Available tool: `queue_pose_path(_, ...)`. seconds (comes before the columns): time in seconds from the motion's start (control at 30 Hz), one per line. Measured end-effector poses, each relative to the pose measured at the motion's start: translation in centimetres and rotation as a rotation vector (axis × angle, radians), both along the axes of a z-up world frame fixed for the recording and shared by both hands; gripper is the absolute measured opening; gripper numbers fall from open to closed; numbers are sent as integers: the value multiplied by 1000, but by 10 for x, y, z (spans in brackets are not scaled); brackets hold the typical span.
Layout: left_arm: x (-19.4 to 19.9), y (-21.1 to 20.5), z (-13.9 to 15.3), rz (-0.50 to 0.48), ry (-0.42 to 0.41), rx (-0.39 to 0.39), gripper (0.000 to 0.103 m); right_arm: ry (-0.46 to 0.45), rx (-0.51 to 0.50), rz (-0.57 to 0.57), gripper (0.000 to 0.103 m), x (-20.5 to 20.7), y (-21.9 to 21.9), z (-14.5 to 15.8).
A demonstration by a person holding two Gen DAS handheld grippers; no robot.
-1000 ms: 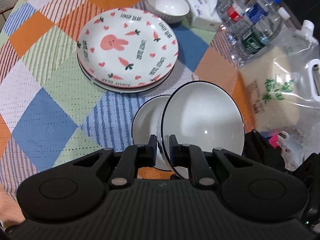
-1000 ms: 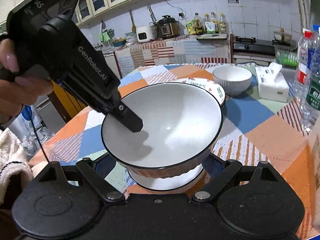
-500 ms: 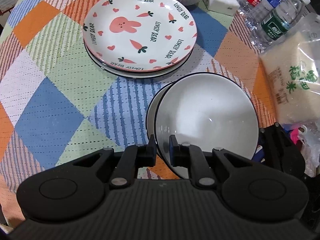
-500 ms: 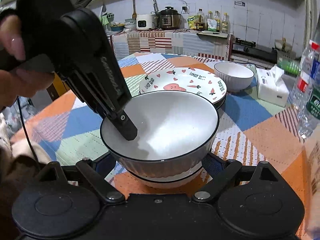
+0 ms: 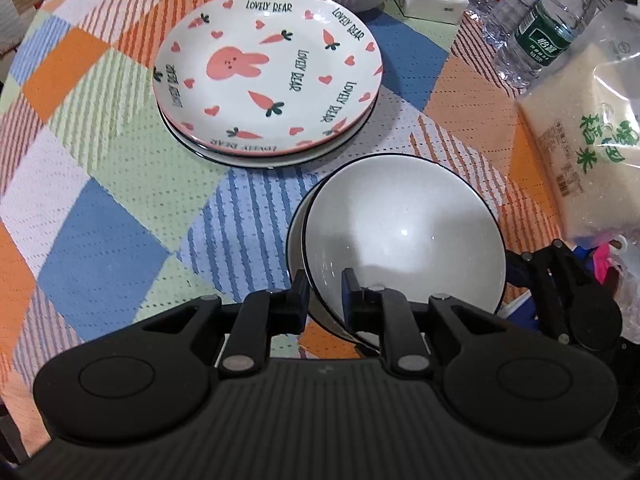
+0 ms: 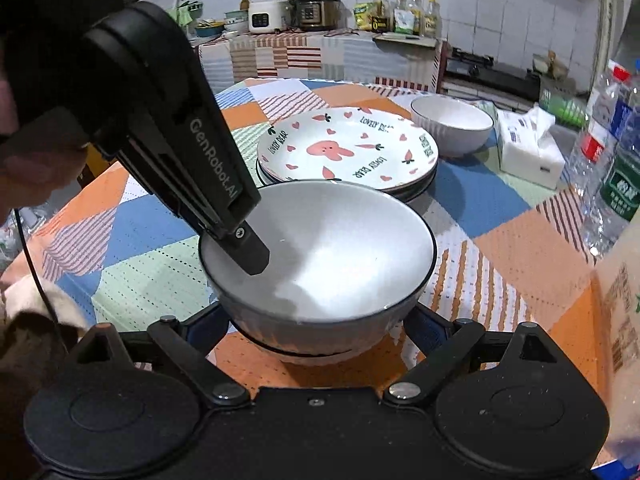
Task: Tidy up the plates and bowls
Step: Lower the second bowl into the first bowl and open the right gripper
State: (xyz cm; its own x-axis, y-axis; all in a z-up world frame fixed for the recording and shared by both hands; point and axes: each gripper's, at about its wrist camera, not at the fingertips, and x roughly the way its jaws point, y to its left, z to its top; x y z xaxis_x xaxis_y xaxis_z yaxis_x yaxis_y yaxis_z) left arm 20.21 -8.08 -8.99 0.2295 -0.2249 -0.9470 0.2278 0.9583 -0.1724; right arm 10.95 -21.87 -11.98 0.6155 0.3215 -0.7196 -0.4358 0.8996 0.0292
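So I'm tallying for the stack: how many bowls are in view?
3. A top bowl held by the left gripper sits in a lower bowl; a far bowl stands behind the plates. More could be nested unseen.

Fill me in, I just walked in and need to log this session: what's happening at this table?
A person is stacking dishes with two handheld grippers. The left gripper pinches the rim of a black-rimmed white bowl, which sits nested in a second bowl on the patchwork tablecloth. The right gripper stands open around the bowls. A bunny plate tops a plate stack nearby, and another bowl waits behind it.
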Motion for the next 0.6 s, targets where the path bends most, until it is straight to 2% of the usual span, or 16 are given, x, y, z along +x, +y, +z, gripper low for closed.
queue_pose_path(0.13, -1, -4, 2, -10, -40, 66, 17, -5, -2, -2, 96, -1, 2, -1)
queue_pose_path(0.33, 0, -1, -4, -10, -38, 63, 18, -22, -22, 7, 98, -4, 6, -3)
queue_pose_path(0.4, 0, 0, -6, -7, -31, 61, 21, -23, -24, 8, 98, -4, 5, -3)
queue_pose_path(0.47, 1, 5, -4, 0, -28, 42, 22, -25, -31, 10, 97, -5, 5, -2)
queue_pose_path(0.53, 3, 15, 0, 38, -20, -37, 23, -35, -34, 16, 97, -7, 3, 1)
queue_pose_path(0.6, 5, 24, 4, 70, -16, -80, 24, -40, -22, 17, 97, -9, -1, 5)
